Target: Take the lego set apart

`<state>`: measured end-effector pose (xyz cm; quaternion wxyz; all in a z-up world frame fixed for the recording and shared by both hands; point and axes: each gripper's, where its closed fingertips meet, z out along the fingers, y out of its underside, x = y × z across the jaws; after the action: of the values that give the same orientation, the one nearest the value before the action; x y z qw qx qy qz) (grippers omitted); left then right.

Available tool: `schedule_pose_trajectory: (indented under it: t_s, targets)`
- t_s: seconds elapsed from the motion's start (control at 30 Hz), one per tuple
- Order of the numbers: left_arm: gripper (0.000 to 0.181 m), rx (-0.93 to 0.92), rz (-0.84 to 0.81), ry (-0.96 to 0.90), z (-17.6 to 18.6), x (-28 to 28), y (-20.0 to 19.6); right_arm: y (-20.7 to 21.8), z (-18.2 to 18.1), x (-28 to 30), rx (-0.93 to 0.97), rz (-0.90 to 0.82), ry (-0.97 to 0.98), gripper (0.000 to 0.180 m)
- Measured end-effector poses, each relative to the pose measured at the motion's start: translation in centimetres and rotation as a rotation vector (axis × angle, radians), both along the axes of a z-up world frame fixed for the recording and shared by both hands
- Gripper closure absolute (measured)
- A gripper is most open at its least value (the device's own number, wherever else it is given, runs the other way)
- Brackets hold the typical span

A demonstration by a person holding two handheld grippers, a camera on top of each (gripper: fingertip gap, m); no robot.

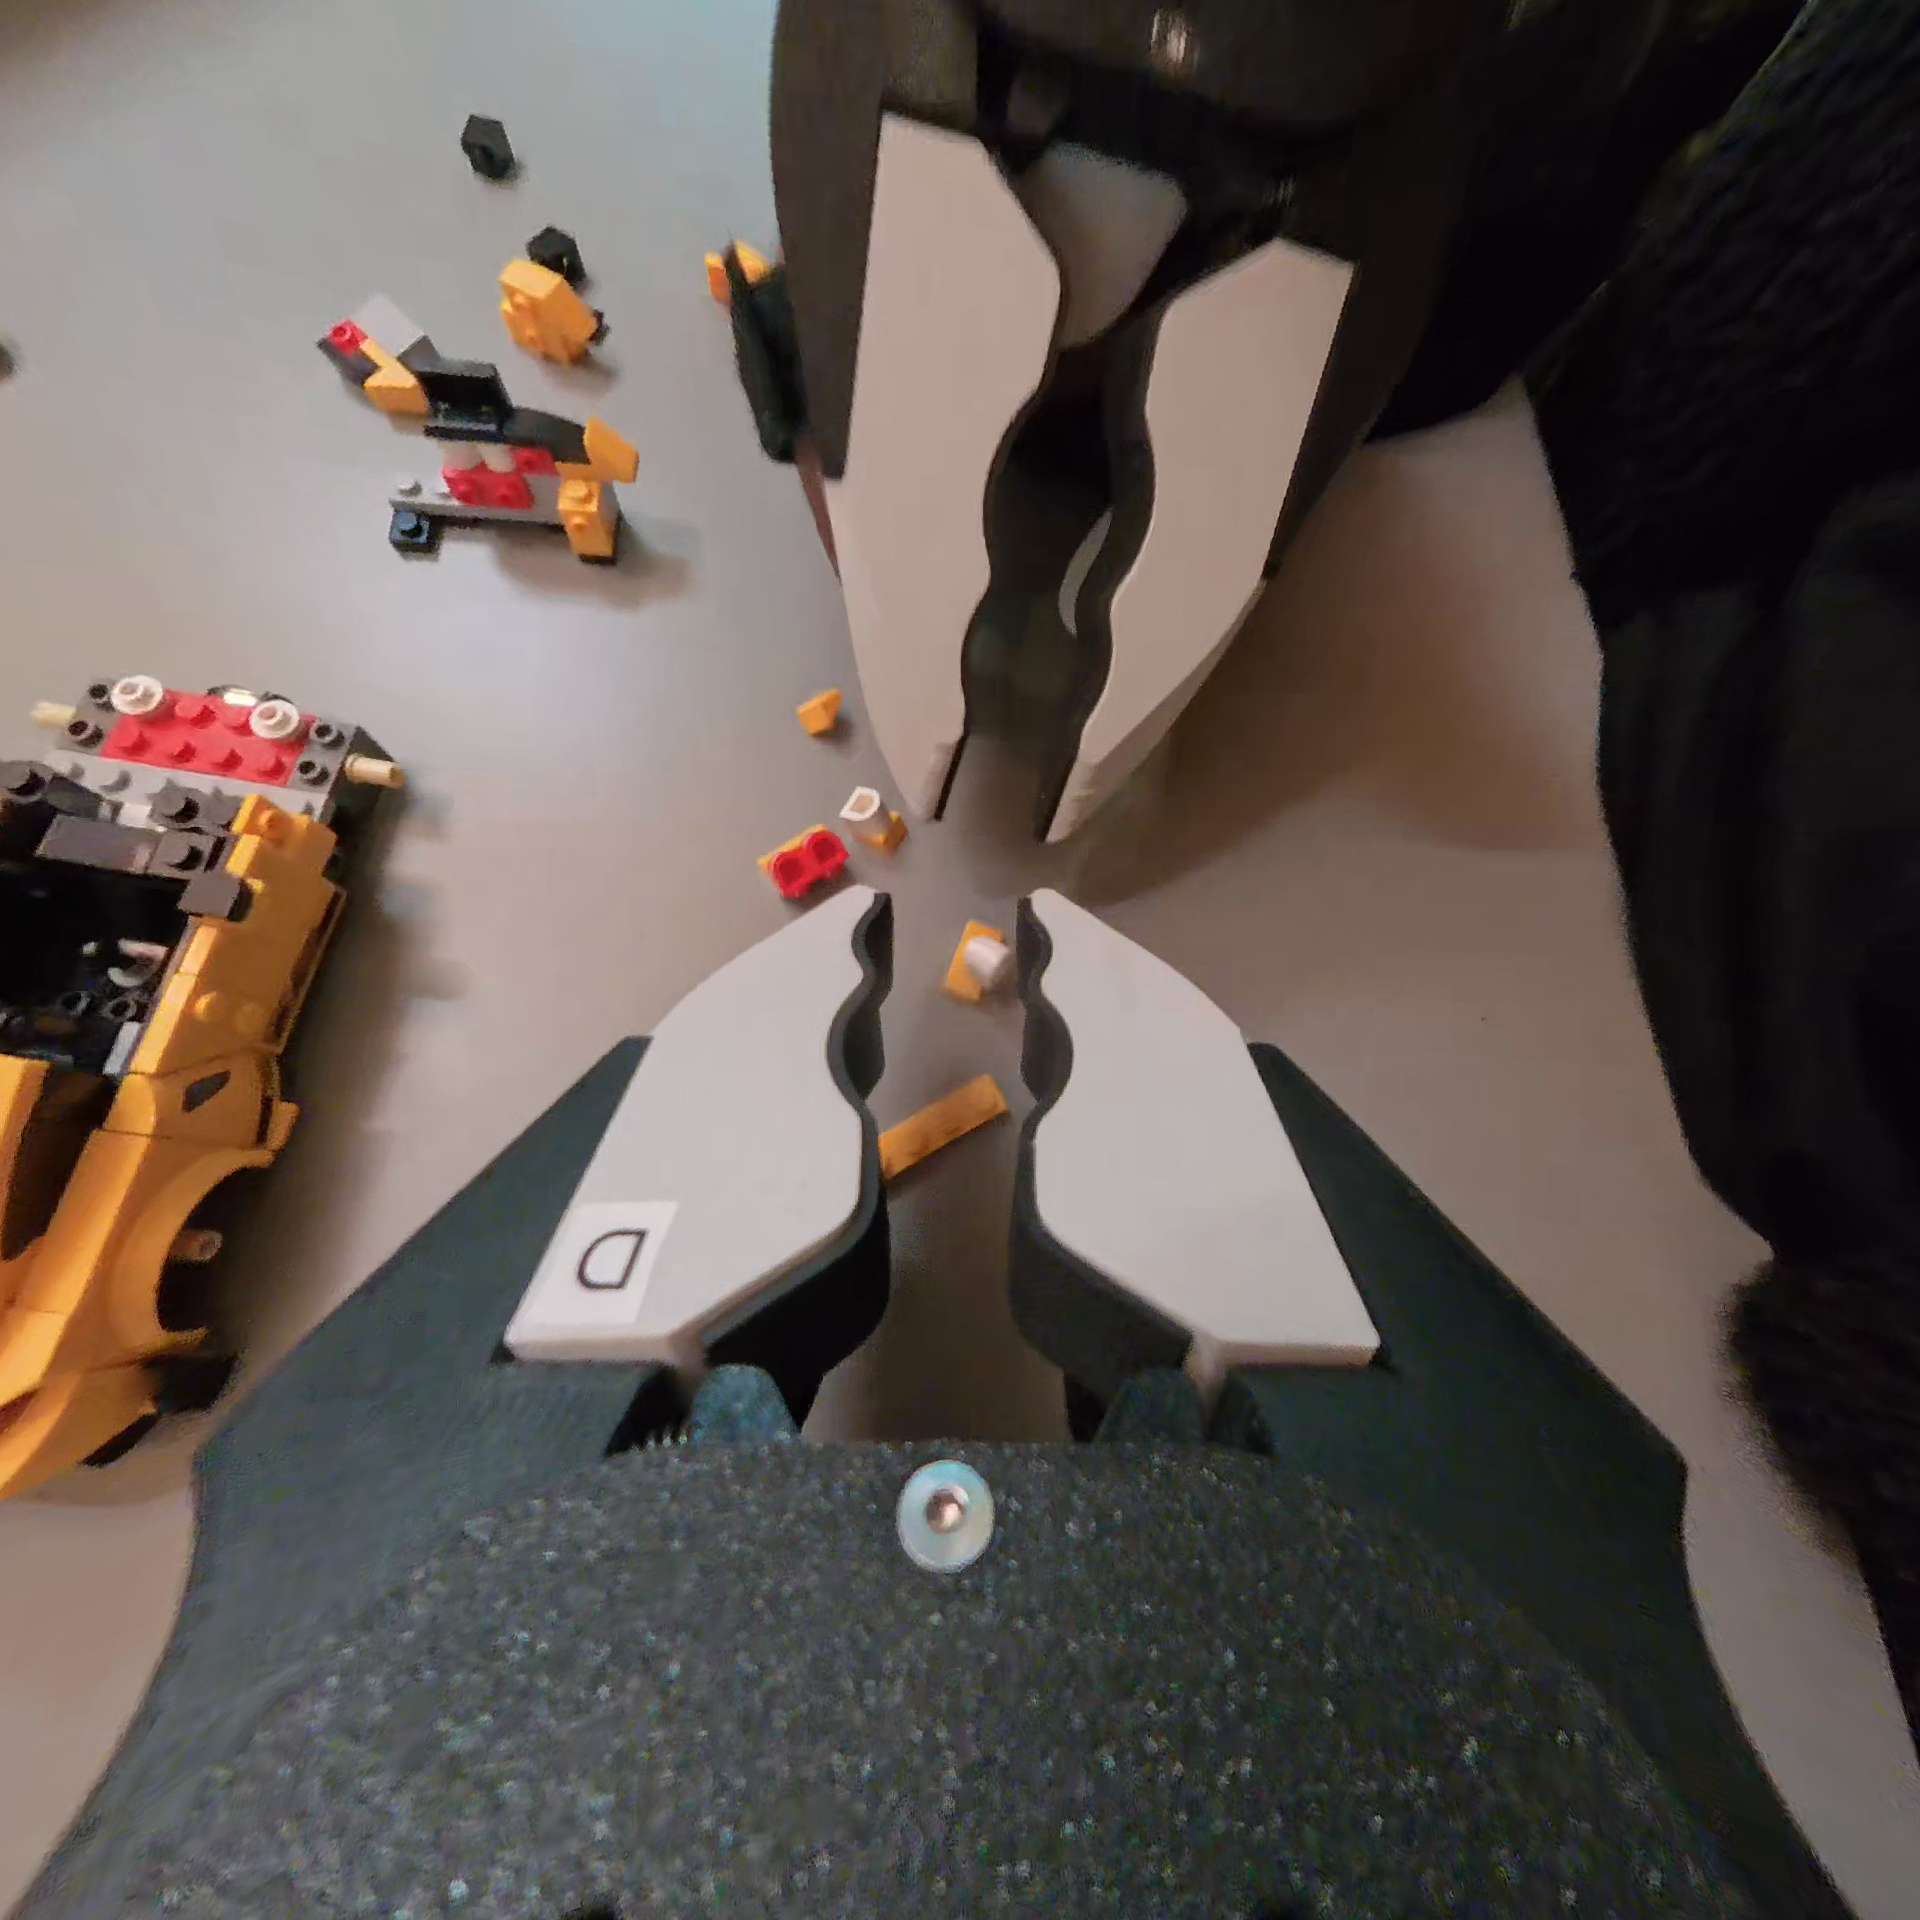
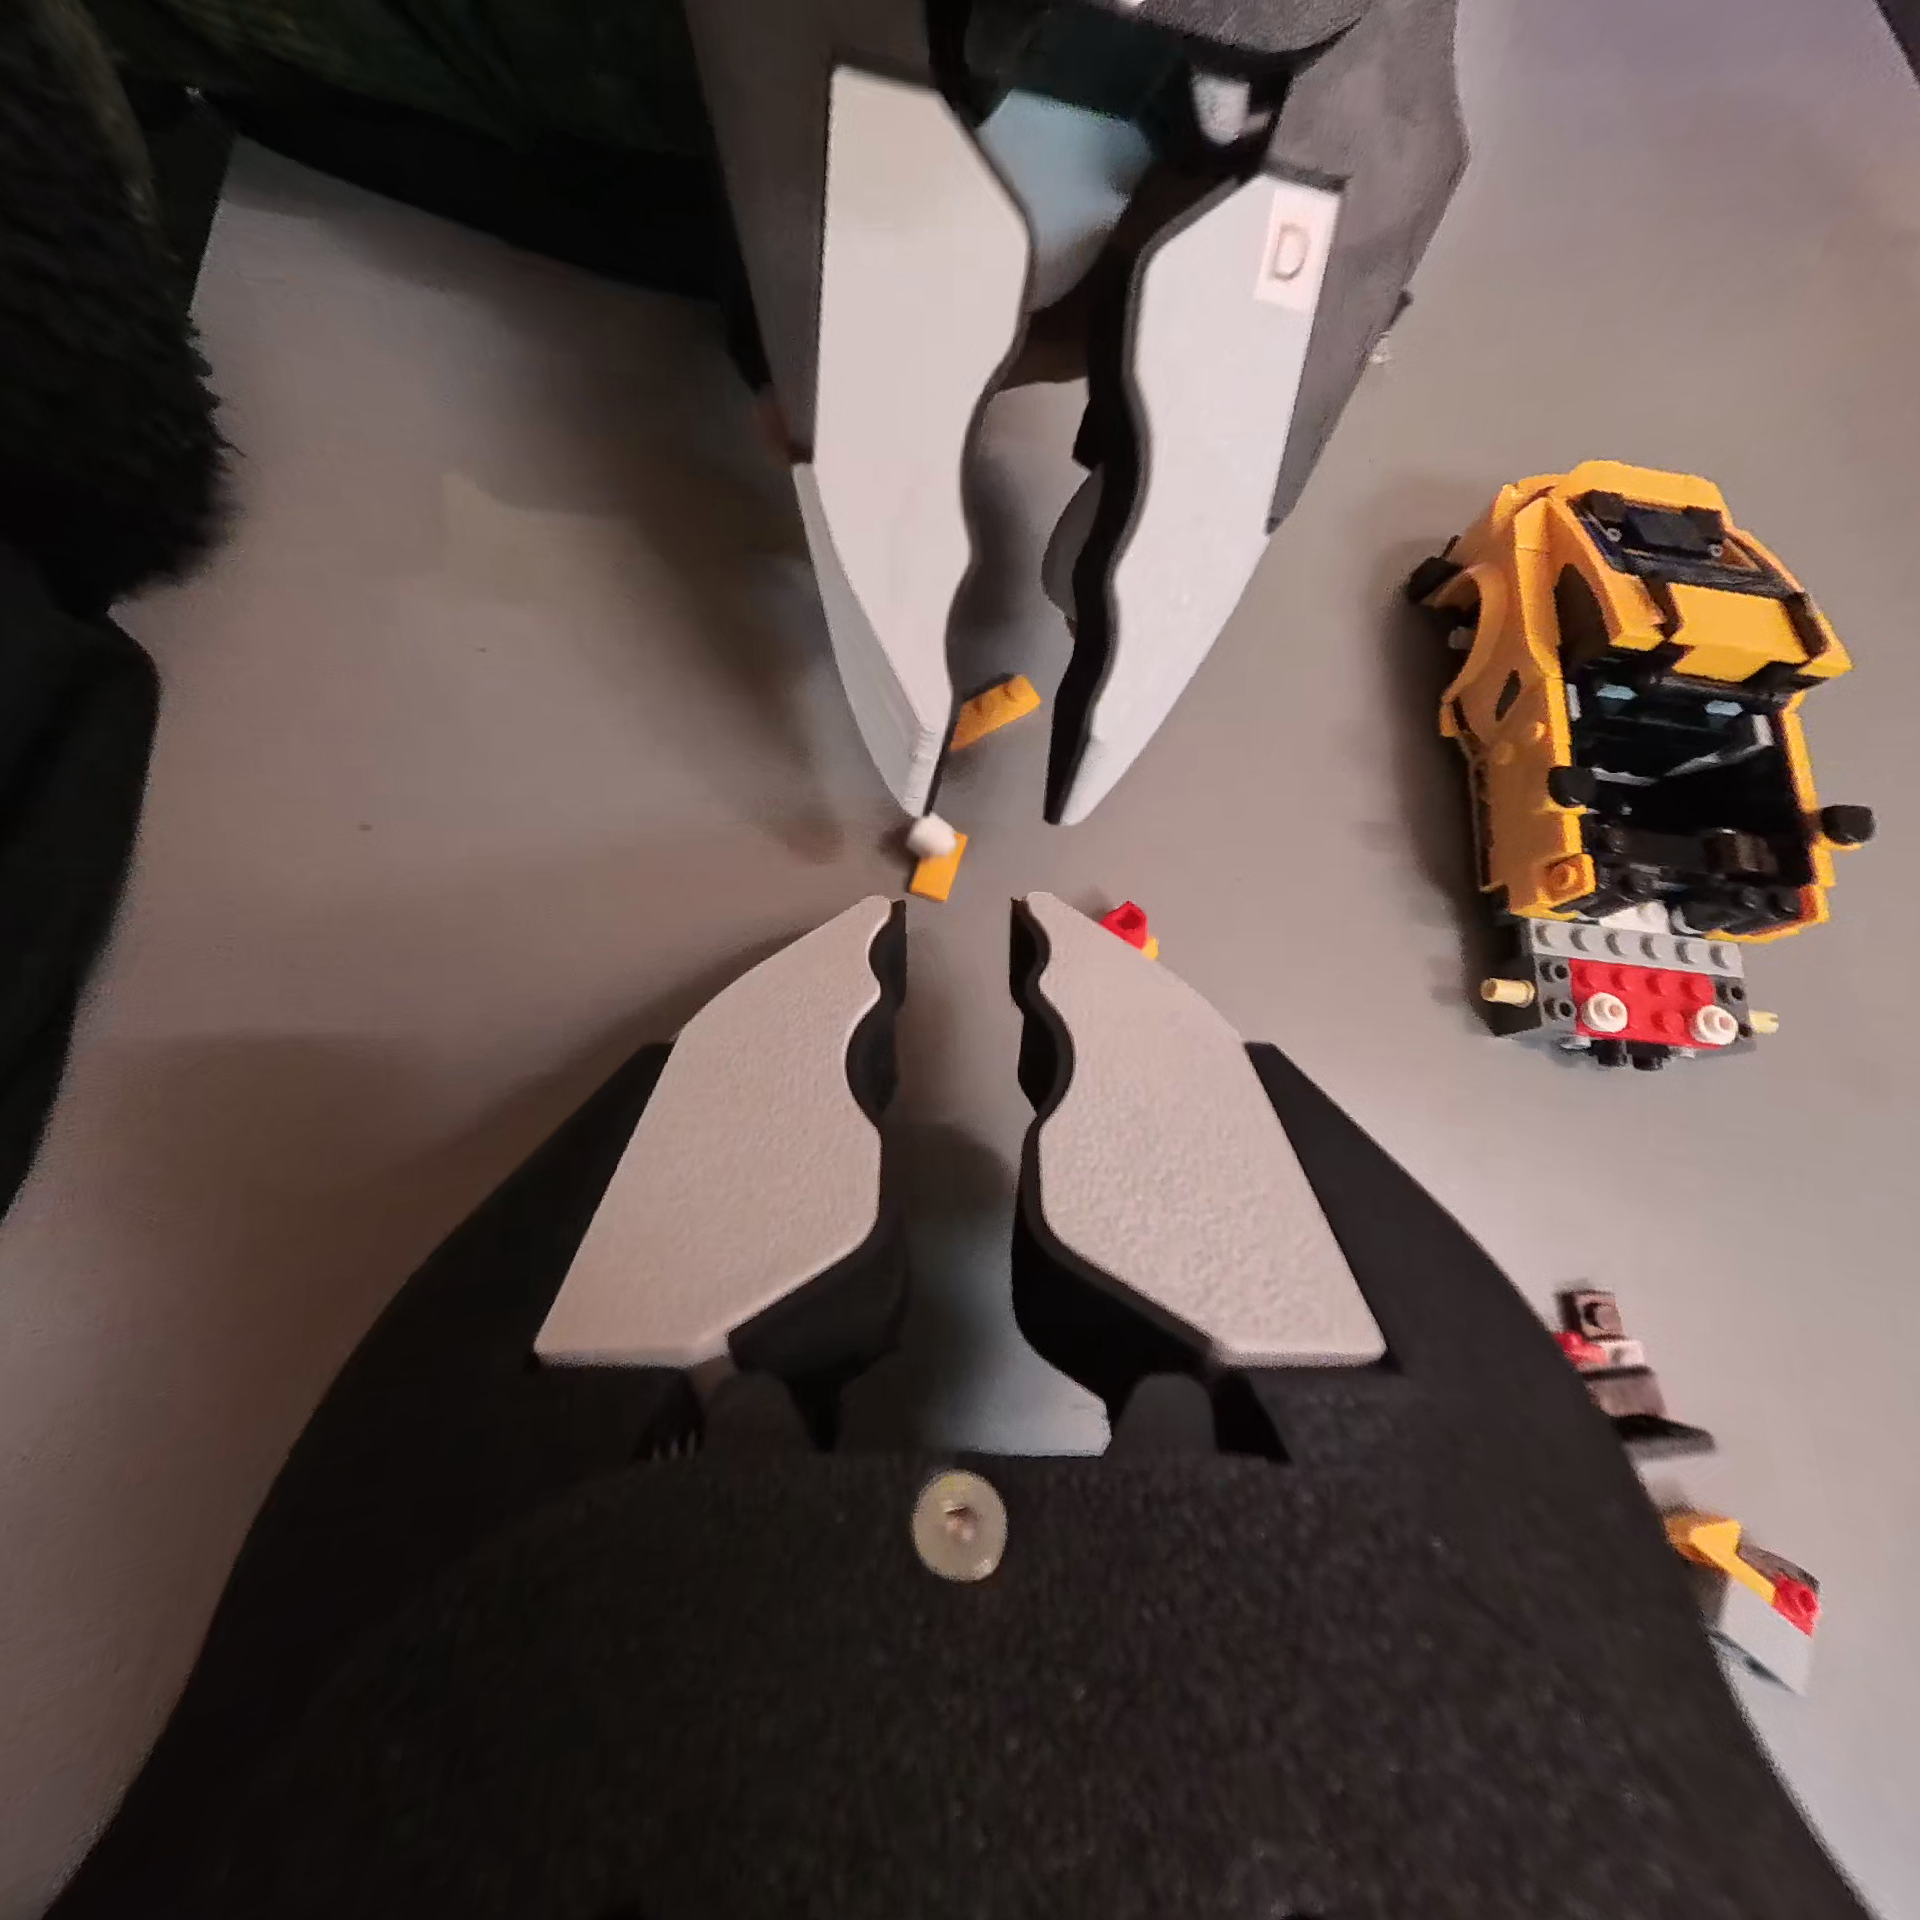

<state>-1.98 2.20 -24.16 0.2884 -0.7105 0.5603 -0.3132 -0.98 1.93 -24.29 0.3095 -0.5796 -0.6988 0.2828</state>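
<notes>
Two grippers face each other tip to tip above the grey table (image 1: pixel 623 935). Left gripper (image 1: pixel 954 909): jaws parted, empty. Right gripper (image 2: pixel 956 914): jaws parted, empty. Small loose pieces, including an orange plate (image 1: pixel 940 1124), lie between them. The yellow lego car (image 2: pixel 1642 748), partly dismantled, sits well aside, untouched.

Loose bricks (image 1: pixel 977 961) between facing grippers (image 1: pixel 954 906)
</notes>
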Motion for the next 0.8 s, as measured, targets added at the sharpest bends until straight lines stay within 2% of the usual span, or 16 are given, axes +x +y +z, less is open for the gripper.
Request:
schedule_pose_trajectory:
  t_s: [0.17,0.37,0.47,0.63,0.8]
  targets:
    - [0.162,0.041,0.044,0.024,-0.1,-0.4,0.9,2.5,0.0,1.4,-0.042,-0.118,-0.03,0.161]
    - [0.164,0.053,0.057,0.04,-0.2,-0.7,1.2,2.4,-1.8,0.9,-0.035,-0.139,-0.143,0.162]
    - [0.165,0.059,0.044,0.034,0.0,-0.5,0.9,2.2,-1.9,0.8,-0.055,-0.135,-0.155,0.17]
    - [0.164,0.081,0.027,-0.022,1.0,0.1,0.7,2.0,-0.4,0.4,-0.123,-0.132,-0.05,0.174]
    - [0.161,0.239,0.098,-0.07,2.8,0.9,2.0,2.7,3.9,-0.3,-0.383,-0.198,0.222,0.175]
